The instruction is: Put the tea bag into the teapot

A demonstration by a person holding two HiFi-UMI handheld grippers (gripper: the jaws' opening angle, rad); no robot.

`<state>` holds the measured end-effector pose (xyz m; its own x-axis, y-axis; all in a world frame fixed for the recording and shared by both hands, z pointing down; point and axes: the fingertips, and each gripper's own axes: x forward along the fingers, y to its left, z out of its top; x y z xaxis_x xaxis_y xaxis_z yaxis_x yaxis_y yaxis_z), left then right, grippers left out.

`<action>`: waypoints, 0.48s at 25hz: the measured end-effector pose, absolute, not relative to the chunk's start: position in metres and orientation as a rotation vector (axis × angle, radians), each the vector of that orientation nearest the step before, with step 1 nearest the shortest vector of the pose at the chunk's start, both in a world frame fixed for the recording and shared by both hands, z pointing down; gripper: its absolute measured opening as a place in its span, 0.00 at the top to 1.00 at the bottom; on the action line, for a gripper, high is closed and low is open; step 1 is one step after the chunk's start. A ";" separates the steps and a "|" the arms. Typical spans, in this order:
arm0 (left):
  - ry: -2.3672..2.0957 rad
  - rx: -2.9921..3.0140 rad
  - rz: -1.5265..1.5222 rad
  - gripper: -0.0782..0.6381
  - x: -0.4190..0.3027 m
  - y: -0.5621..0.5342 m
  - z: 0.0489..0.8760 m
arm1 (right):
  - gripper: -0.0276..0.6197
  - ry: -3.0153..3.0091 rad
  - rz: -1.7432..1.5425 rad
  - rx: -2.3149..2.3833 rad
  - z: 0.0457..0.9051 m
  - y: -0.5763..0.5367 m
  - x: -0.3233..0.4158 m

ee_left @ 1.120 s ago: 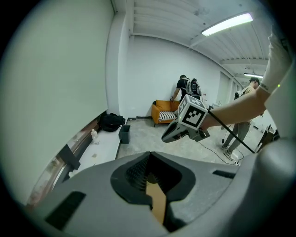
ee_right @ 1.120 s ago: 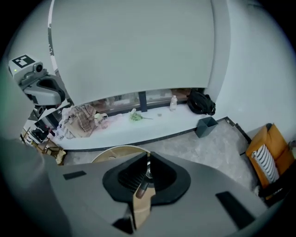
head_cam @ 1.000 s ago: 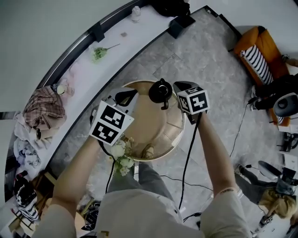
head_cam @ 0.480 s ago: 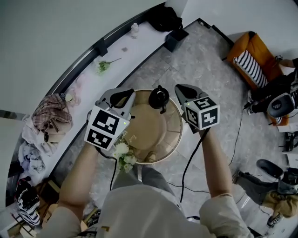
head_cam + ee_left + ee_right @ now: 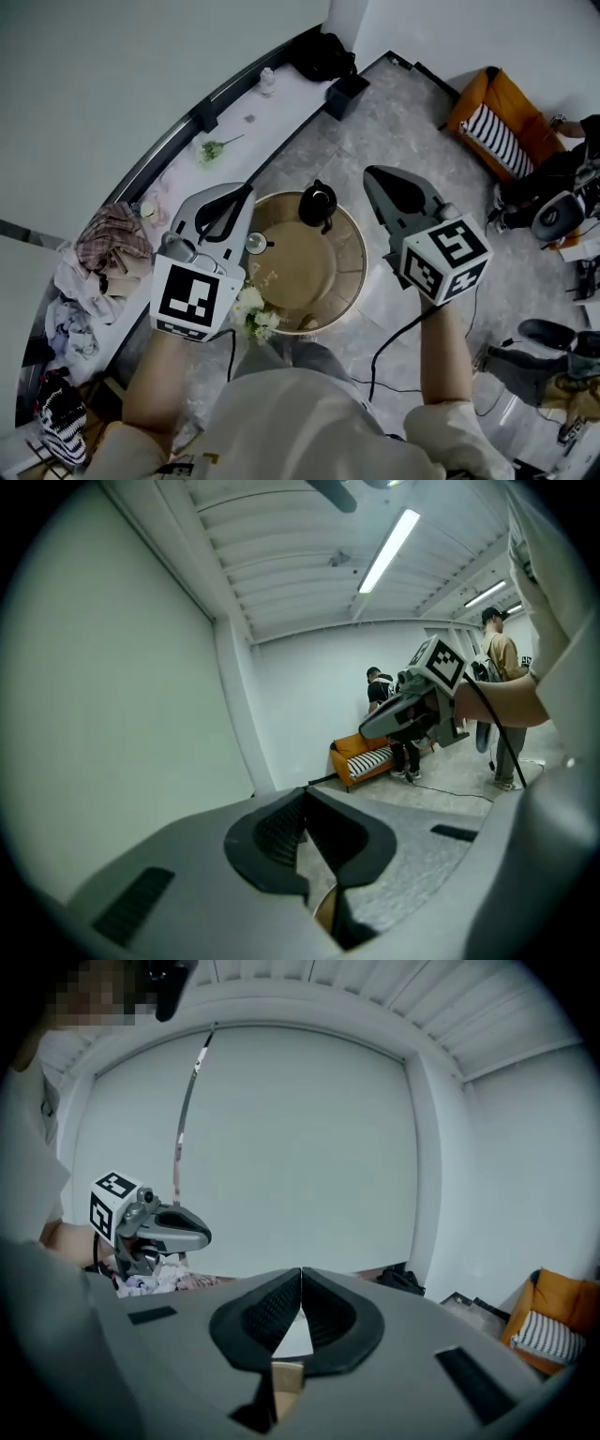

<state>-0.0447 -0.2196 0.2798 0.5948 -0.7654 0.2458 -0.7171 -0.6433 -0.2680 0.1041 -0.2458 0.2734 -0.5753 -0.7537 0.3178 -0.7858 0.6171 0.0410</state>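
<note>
Jaws of the left gripper [image 5: 242,195] meet empty at centre left; the teapot [image 5: 318,201] stands at the round table's [image 5: 347,272] upper edge; the right gripper's [image 5: 375,178] are likewise closed. The tea bag is nowhere visible, so blind reaching might topple the teapot.

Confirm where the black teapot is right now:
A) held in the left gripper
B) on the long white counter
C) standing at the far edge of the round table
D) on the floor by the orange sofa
C: the black teapot stands on the round table near its far rim. Neither the left gripper nor the right gripper has its fingers on it.
</note>
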 end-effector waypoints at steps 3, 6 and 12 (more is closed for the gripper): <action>1.233 -2.627 -0.430 0.88 -0.048 -0.202 0.249 | 0.94 -2.599 0.107 1.294 0.239 -0.221 0.104; 1.250 -2.602 -0.371 0.88 -0.054 -0.185 0.224 | 0.95 -2.629 0.066 1.359 0.216 -0.193 0.107; 1.249 -2.504 -0.444 0.88 -0.063 -0.161 0.206 | 0.95 -2.649 -0.080 1.439 0.181 -0.147 0.114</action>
